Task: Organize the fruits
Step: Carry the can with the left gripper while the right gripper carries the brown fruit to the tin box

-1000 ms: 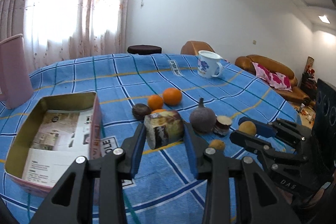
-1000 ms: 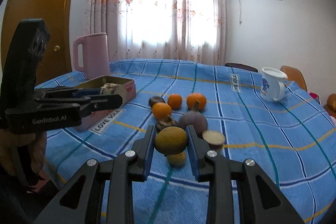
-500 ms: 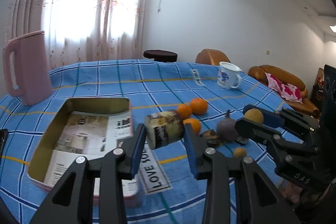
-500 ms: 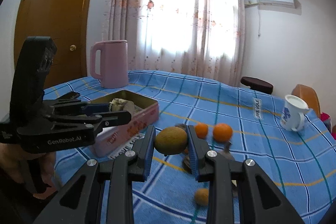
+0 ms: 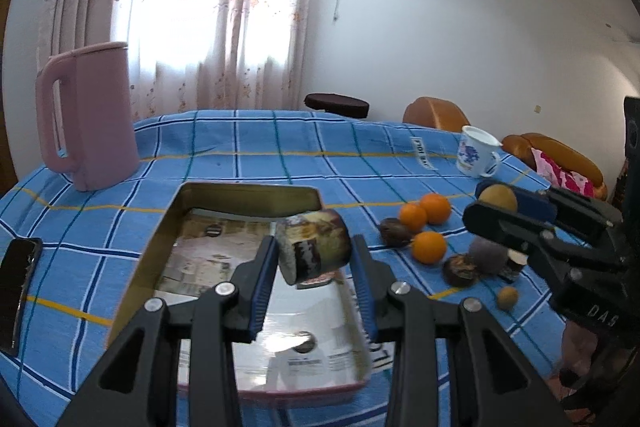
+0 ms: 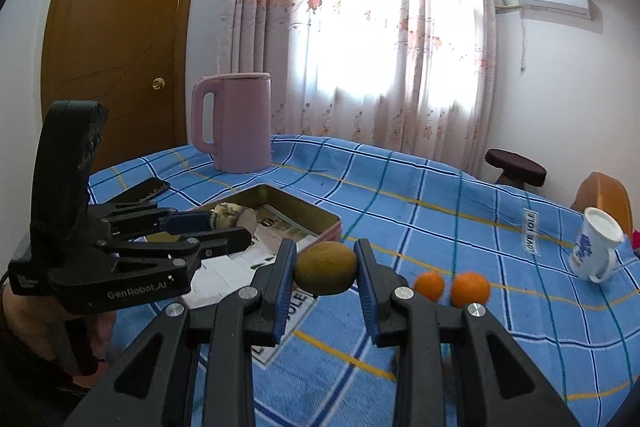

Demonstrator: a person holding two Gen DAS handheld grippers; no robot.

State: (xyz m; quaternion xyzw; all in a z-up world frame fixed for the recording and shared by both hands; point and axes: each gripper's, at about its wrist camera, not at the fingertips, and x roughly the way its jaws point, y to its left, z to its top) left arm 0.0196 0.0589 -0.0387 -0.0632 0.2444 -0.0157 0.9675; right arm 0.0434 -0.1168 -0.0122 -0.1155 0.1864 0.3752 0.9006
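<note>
Blue checked tablecloth (image 5: 280, 147) under bright curtains. Left gripper (image 5: 314, 263) clamped on a mottled cylindrical chunk (image 5: 316, 251), hanging above the open tin box (image 5: 248, 193) lined with newspaper. Right gripper (image 6: 326, 269) clamped on a brown-green round fruit (image 6: 326, 268), off the cloth, tin just to its left. Three oranges (image 5: 429, 247) plus dark fruits (image 5: 460, 269) sit loose between the grippers' tips. Pink jug (image 5: 90, 115) beyond the tin; white mug (image 6: 596, 247) far right.
</note>
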